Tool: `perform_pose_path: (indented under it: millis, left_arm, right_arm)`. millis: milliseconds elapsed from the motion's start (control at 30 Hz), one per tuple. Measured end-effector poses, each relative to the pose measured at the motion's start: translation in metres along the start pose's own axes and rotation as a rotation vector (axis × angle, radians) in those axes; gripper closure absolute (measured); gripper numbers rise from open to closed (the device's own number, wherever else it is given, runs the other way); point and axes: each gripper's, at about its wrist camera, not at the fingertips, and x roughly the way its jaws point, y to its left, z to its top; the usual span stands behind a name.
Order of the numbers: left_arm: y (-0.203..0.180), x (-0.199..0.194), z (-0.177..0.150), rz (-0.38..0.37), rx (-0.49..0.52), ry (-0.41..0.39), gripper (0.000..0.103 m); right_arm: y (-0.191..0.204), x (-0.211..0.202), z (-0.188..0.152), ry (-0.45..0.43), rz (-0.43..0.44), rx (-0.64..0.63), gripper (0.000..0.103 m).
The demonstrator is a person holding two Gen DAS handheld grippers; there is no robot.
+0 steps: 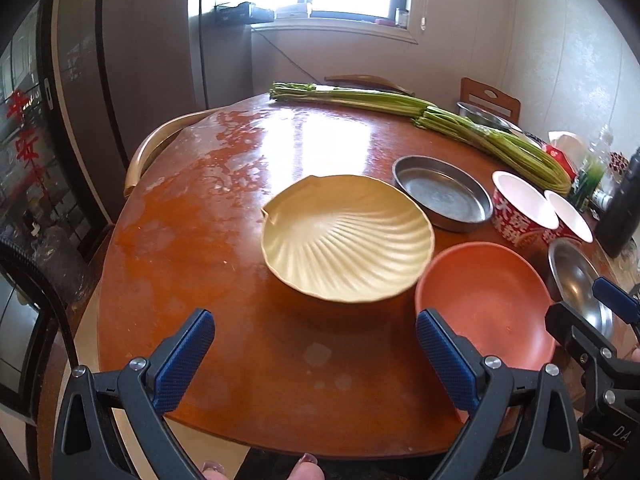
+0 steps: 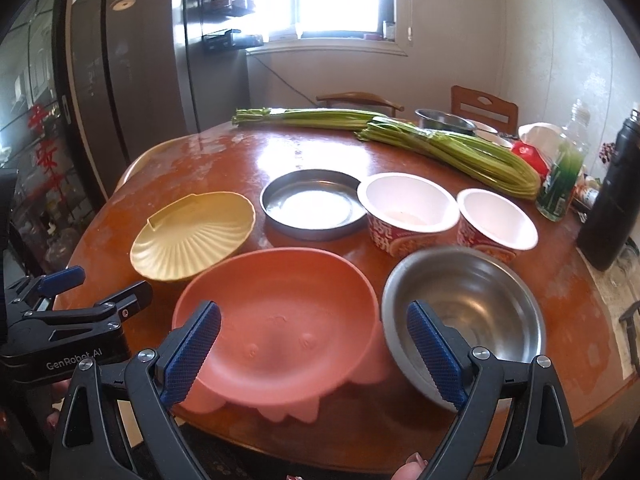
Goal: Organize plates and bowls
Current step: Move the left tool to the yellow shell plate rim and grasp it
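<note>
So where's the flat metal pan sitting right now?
In the right wrist view the flat metal pan sits mid-table, between the yellow shell plate on its left and a red paper bowl on its right, behind the pink plate.

Green stalks [image 2: 400,140] on table [image 2: 224,160] (far side), black flask [image 2: 612,200] nr edge.

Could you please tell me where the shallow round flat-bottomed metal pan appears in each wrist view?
Left wrist view: the shallow round metal pan sits right of centre, just beyond the yellow shell-shaped plate.
Right wrist view: it lies near the centre, right of that plate.
Shared landmark: the long green vegetable bundle lying behind it.
</note>
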Motion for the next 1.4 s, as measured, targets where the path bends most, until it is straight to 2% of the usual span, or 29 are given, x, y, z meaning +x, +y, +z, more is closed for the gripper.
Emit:
perform_pose_path:
  millis: [533, 833, 933, 967, 1000, 1067, 1133, 1400]
  left_arm:
    - [0.044, 0.037, 0.037, -0.012, -0.095, 0.060, 0.002]
    - [0.054, 0.059, 0.042, -0.068, -0.125, 0.124, 0.002]
    - [0.055, 0.066, 0.043, -0.064, -0.125, 0.142, 0.002]
    - [0.055, 0.068, 0.043, -0.069, -0.126, 0.146, 0.002]
    - [0.055, 0.069, 0.044, -0.072, -0.125, 0.149, 0.003]
    - [0.056, 0.072, 0.045, -0.073, -0.125, 0.151, 0.005]
    - [0.057, 0.075, 0.047, -0.075, -0.122, 0.161, 0.008]
    - [0.054, 0.085, 0.053, -0.136, -0.122, 0.185, 0.039]
  right_arm:
    - [0.026, 0.063, 0.059, 0.084, 0.111, -0.038, 0.008]
    - [0.043, 0.108, 0.069, 0.173, 0.125, -0.111, 0.009]
    - [0.044, 0.117, 0.068, 0.196, 0.129, -0.108, 0.012]
    - [0.045, 0.120, 0.068, 0.199, 0.129, -0.115, 0.015]
    - [0.047, 0.123, 0.068, 0.205, 0.129, -0.127, 0.025]
    - [0.049, 0.129, 0.067, 0.220, 0.137, -0.143, 0.033]
    - [0.051, 0.132, 0.066, 0.237, 0.143, -0.143, 0.035]
    - [0.057, 0.141, 0.064, 0.258, 0.167, -0.162, 0.039]
